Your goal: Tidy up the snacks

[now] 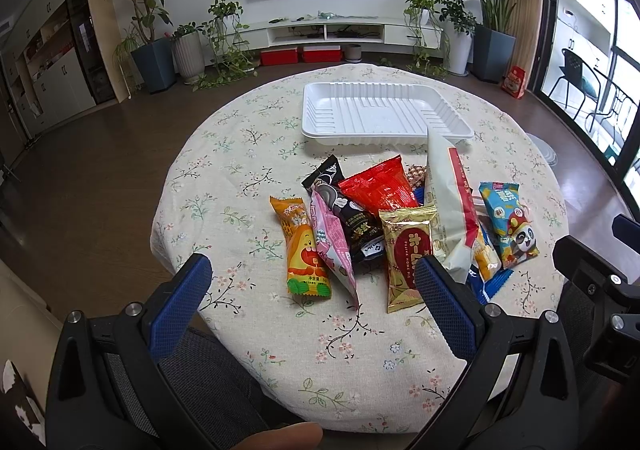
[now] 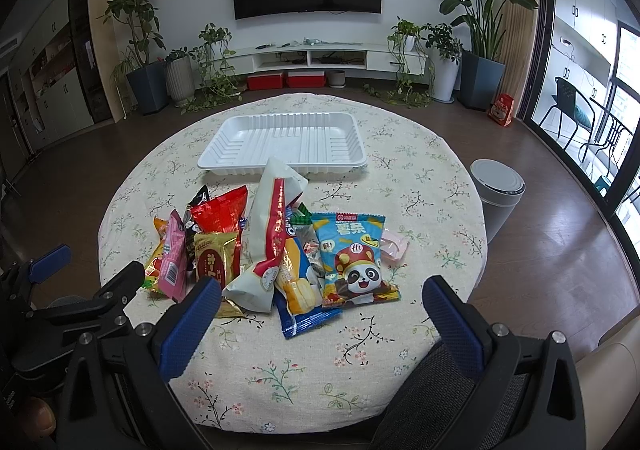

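Both my claws hang spread wide over the near rim of the round table (image 1: 224, 154), gripping nothing: my left gripper (image 1: 316, 270) faces the snack pile (image 1: 384, 218) at 12 o'clock, my right gripper (image 2: 320, 290) sits just short of the panda packet (image 2: 356, 262). Bare cloth lies open around the pile at 3 and 9 o'clock. The empty white tray (image 2: 240, 154) rests beyond the snacks, close to the far edge. Only my right view shows the grey bin (image 2: 496, 190) beside the table at 2 o'clock and a pink packet (image 2: 394, 250) tucked behind the panda one; only the left shows the orange packet (image 1: 306, 250) fully.
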A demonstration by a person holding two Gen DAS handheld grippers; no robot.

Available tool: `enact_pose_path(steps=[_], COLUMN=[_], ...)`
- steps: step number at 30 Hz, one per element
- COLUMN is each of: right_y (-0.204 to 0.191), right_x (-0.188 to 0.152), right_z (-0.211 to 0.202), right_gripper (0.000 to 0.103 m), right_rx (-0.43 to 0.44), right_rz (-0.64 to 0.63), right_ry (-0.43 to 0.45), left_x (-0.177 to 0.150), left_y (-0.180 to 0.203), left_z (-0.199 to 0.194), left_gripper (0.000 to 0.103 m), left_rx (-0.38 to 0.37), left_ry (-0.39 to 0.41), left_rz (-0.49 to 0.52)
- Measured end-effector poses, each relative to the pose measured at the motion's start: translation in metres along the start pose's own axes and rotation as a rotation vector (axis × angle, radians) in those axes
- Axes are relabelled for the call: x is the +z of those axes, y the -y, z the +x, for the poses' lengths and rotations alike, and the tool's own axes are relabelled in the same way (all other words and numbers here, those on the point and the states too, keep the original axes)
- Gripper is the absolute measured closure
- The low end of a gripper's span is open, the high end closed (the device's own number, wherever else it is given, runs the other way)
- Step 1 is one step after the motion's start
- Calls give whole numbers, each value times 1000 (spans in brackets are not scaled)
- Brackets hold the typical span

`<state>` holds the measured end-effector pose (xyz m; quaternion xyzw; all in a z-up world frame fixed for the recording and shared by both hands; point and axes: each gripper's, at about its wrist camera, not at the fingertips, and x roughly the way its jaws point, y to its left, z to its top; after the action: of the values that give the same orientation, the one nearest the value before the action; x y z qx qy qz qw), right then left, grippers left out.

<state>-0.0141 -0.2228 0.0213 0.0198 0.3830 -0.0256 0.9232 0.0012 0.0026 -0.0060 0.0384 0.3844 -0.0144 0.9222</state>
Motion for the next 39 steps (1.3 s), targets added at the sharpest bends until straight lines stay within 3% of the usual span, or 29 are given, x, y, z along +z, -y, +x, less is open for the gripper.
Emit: enact_pose_path(steps=[22, 24, 26, 29, 31, 33, 35, 37, 39], right_y=[0, 2, 8, 16, 24, 33, 43, 52, 59], right_x=[3, 1, 1, 2, 5, 6, 7, 7, 7], right_z=[-1, -2, 2, 12, 18, 26, 38, 49, 59], right_gripper=[0, 0, 0, 0, 2, 6, 6, 11, 18], right_rx=[29, 38, 65, 127, 167, 203, 253, 316, 362], right_rz=[0, -7, -21, -35, -31, -16, 23, 67, 111], right_ry=[-11, -7, -2, -20, -42, -75, -121, -166, -204], left_x=[-5, -8, -11, -18, -23, -23, -18, -13, -6], left_y=[-5, -17, -33, -51, -53, -54, -62, -74, -74], left_z=[2, 5, 12, 22, 21, 29, 45, 59, 72], left_gripper=[0, 0, 0, 0, 0, 0, 0, 0, 0], left_rx=[-15, -71, -174, -207, -170, -160, -178, -198, -182], left_ry=[20, 38, 27, 29, 84, 18, -103, -136, -154], left_rz=[-6, -35, -78, -78, -20, 14, -72, -162, -143])
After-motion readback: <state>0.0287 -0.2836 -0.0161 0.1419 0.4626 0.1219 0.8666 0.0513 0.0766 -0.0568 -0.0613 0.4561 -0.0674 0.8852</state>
